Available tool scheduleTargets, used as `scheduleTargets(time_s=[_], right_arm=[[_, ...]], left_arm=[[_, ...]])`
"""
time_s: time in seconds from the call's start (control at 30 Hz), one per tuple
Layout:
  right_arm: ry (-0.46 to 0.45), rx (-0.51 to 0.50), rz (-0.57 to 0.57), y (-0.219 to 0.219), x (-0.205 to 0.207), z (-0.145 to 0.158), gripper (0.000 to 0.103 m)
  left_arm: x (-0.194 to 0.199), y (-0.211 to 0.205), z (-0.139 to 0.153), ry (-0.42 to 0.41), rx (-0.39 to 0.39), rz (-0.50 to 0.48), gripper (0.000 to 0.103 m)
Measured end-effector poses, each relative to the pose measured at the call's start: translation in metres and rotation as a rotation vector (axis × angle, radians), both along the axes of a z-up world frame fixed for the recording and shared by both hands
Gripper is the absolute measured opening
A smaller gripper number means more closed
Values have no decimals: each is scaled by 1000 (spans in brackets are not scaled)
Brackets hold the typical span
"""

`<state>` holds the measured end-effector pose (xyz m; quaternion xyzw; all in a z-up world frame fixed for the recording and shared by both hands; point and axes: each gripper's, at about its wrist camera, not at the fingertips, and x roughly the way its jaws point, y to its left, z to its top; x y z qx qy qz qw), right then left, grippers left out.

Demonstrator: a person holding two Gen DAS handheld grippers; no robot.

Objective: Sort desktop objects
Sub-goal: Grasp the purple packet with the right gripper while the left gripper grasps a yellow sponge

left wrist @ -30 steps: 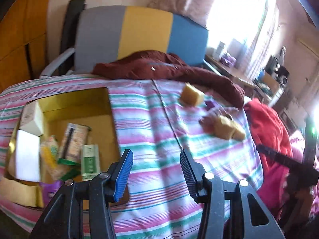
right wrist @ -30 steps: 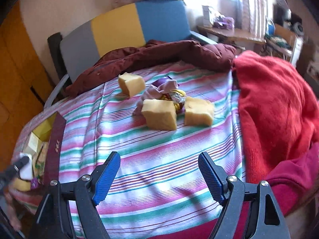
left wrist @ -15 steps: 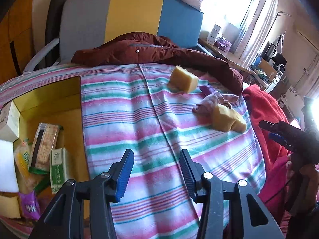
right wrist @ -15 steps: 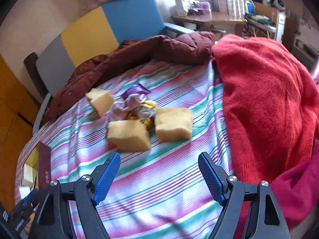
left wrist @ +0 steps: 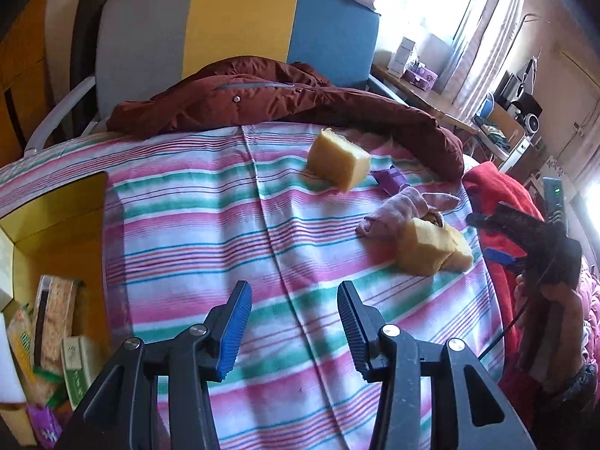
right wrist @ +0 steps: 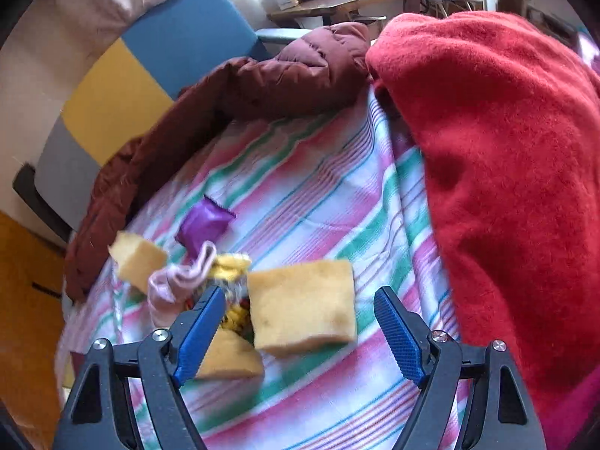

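Right now both claws are released, nothing gripped. Left claw [left wrist: 290, 322] hangs over bare striped cloth [left wrist: 210, 225] on the table, jaws apart. Right claw [right wrist: 300, 333] hangs just above the nearest yellow sponge block [right wrist: 302, 311]; that block sits between its blue pads, apart from both. Landmark: pink sock [right wrist: 180, 277]. A second sponge block [right wrist: 137, 258] touches the sock's left side, a third [right wrist: 228, 356] lies below it, a purple packet [right wrist: 204, 223] just behind. Yellow box [left wrist: 56, 225] of sorted packets sits well left of the sock. Red blanket [right wrist: 506, 168] lies to its right.
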<state>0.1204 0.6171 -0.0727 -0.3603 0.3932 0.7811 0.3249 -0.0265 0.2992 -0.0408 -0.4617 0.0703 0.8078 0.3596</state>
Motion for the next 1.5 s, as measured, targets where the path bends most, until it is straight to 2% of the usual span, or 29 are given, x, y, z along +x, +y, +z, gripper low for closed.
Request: scheduleTargets(time_s=[0.17,0.27,0.37,0.47,0.6,0.8,0.97,1.13,1.23,1.37,1.5], right_arm=[[11,38,78,14,-26,15,82],[3,72,166,12,-56,21,79],[-28,154,301,0,-97,24,79],[-55,209,439,-11,-132,15,83],[-132,221,524,-8,-162,-12,88],[-160,181,544,4,-172,-36,87],[-187,200,556,5,-174,-41,64],[-182,211,565,4,-173,-36,51],[-181,222,566,6,-173,-32,50],[-166,224,547,10,-170,-26,50],[-148,220,522,17,-162,-18,49]], left_arm=[[-7,19,-17,-27,-42,9,47],[-11,25,-26,-41,-60,18,47],[-13,27,-33,-61,-67,23,46],[-15,28,-33,-58,-59,20,45],[-20,27,-32,-61,-44,22,45],[-34,28,-32,-98,-32,48,44],[-43,34,-30,-118,-21,61,44],[-51,43,-20,-112,0,59,44],[-57,54,-15,-140,15,44,44],[-66,74,-2,-120,30,28,44],[-84,97,3,-150,39,39,44]])
